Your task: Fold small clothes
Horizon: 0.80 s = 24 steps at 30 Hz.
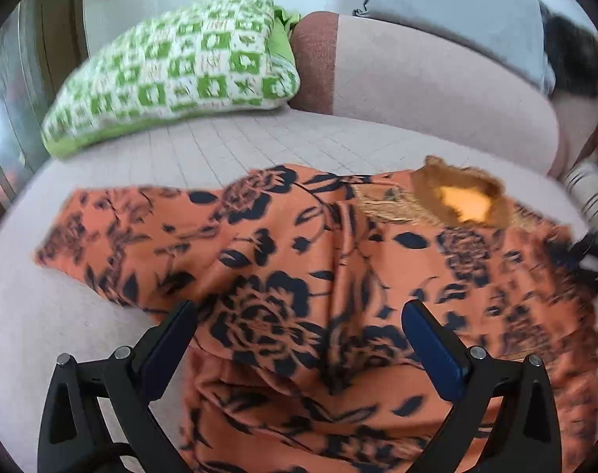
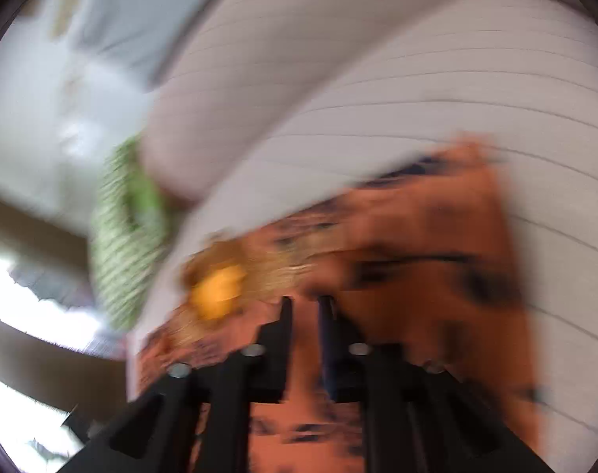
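Observation:
An orange garment with a dark floral print (image 1: 299,260) lies spread on a pale pink sofa seat (image 1: 228,146), its brown lace collar (image 1: 460,193) at the far right and one sleeve (image 1: 101,232) stretched to the left. My left gripper (image 1: 299,319) is open and hovers just above the garment's middle, holding nothing. The right wrist view is heavily blurred. There my right gripper (image 2: 304,303) has its jaws nearly together over the garment (image 2: 436,236), close to the collar (image 2: 220,287). Whether cloth is pinched between them I cannot tell.
A green and white checked cushion (image 1: 180,67) leans at the back left of the sofa. The sofa backrest (image 1: 436,79) rises behind the garment, with a grey cushion (image 1: 456,4) above it. A person's striped sleeve (image 1: 586,189) shows at the right edge.

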Tool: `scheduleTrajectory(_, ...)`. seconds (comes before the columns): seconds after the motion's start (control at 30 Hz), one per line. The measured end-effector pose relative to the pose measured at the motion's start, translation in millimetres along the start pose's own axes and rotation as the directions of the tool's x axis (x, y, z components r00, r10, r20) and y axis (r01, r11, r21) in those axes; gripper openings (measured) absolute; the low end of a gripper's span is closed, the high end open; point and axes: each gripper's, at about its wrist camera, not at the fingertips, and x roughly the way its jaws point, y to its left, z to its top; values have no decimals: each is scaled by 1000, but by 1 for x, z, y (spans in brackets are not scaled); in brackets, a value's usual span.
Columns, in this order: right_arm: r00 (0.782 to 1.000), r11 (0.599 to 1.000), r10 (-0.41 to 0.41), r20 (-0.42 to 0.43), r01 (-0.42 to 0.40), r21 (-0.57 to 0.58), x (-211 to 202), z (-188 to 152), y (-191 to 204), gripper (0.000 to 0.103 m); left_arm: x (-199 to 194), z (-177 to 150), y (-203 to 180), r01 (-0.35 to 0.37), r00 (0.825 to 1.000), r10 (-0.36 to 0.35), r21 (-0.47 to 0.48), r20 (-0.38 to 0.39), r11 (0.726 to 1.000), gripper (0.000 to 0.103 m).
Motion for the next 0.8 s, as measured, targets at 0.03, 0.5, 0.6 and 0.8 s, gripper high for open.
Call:
scheduleTrajectory(0.03,999,999,28,-33,-27,17,0,-2,-5,19,-3,0,0,21,1000,-21,-7,-4,1000,103)
scheduleTrajectory(0.5,989,985,48,144,-22,-173,-78,-68,7,75,54,35,-36,-138,981,160,191,-108,972,44)
scheduleTrajectory(0.6,989,977,58,139,-27,-209,-75,-70,14,75,62,34,-38,-164,972,193,204,-134,965,26)
scheduleTrajectory(0.8,988,988,31,148,-8,-154,-74,-68,-6,75,43,35,-42,-185,977,200,185,-68,965,10)
